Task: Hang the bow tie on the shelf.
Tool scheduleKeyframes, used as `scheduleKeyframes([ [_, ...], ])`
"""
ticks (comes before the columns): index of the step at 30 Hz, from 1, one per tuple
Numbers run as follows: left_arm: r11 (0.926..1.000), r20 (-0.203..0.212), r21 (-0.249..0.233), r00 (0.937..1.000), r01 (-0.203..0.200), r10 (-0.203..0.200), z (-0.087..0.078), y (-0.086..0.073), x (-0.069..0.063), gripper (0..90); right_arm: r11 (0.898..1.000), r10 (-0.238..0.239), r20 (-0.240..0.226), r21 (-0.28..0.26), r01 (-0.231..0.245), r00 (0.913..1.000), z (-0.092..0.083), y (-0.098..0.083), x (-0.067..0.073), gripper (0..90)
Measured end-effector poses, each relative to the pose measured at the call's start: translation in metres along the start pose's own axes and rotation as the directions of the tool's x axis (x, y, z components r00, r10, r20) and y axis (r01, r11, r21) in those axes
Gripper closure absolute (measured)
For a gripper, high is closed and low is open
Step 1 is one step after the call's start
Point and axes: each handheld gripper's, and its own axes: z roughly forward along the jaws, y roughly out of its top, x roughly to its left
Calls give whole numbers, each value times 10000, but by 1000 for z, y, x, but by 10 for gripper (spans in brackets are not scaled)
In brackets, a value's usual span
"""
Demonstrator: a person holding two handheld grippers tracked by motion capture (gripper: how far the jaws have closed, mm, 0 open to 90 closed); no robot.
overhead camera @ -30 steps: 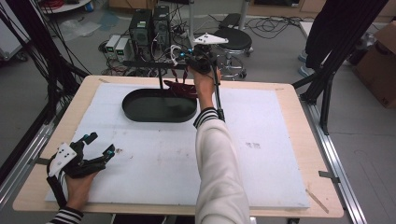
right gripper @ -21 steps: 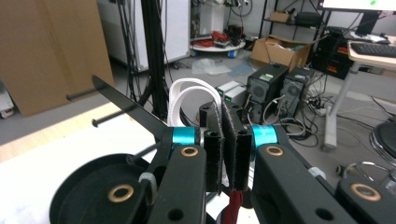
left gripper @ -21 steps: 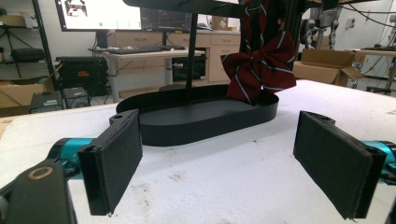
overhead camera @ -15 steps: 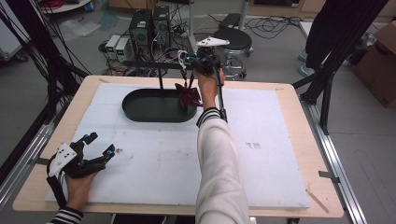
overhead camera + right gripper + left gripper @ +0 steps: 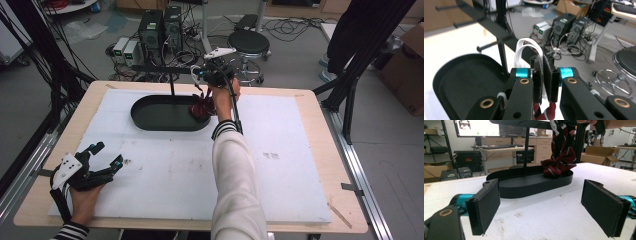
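Where jaws pinch: flat white woven loop (image 5: pixel 527 47)

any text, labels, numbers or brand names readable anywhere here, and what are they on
None can be read.
Monitor: a window and small icons, too blurred to read.
Two small boxes on the floor: green lit displays, digits too small to read.
Cardboard box: no legible print.
White foam board: a dark smudge, not legible as text.

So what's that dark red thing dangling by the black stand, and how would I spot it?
Find the black oval tray at the far side of the white table. At its right end the right gripper pinches a white loop; below hangs the cloth, the one dark red, white-striped thing there.
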Motion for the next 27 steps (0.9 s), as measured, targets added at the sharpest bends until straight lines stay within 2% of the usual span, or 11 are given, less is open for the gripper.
scheduleKeyframes([
  [5, 10000, -55, -12, 10000, 25, -25, 0, 0, -1, 159, 10000, -5, 76, 17, 5, 10000, -4, 0, 2, 715],
  [8, 10000, -78, -43, 10000, 11, -11, 0, 0, -1, 159, 9997, 77, 174, -218, -73, 9998, -8, -2, 2, 474],
  [11, 10000, -84, -41, 10000, -29, 29, 0, 0, -1, 159, 9967, 581, -191, -558, -591, 9981, -12, -6, 1, 216],
  [13, 10000, -88, -43, 10000, -3, 2, 0, 0, -1, 159, 9954, 582, -157, -758, -593, 9982, -17, -9, 2, 107],
  [14, 10000, -105, -34, 9999, -33, 32, 0, 0, -1, 159, 9939, 517, -98, -967, -524, 9986, -20, -11, 3, 97],
  [16, 10000, -90, -22, 9999, -60, 59, 0, 0, -1, 159, 9917, 608, -425, -1107, -652, 9972, -27, -14, 2, 91],
  [17, 10000, -103, -28, 9999, -45, 45, 0, 0, -1, 159, 9918, 709, -567, -1024, -764, 9959, -30, -16, 2, 2],
  [19, 10000, -100, -63, 9999, -42, 41, 0, 0, -1, 159, 9935, 744, -722, -811, -802, 9946, -40, -19, 5, 3],
  [21, 9999, -102, -98, 9999, -74, 73, -1, 0, -1, 159, 9900, 518, -829, -1263, -620, 9952, -52, -23, 9, 4],
  [24, 9999, -103, -109, 9999, -102, 101, -1, 0, -1, 159, 9836, 481, -1023, -1680, -649, 9936, -75, -30, 15, 4],
  [27, 9999, -127, -90, 9999, -117, 116, -1, 0, -2, 158, 9826, 367, -1172, -1765, -572, 9924, -95, -37, 19, 4],
])
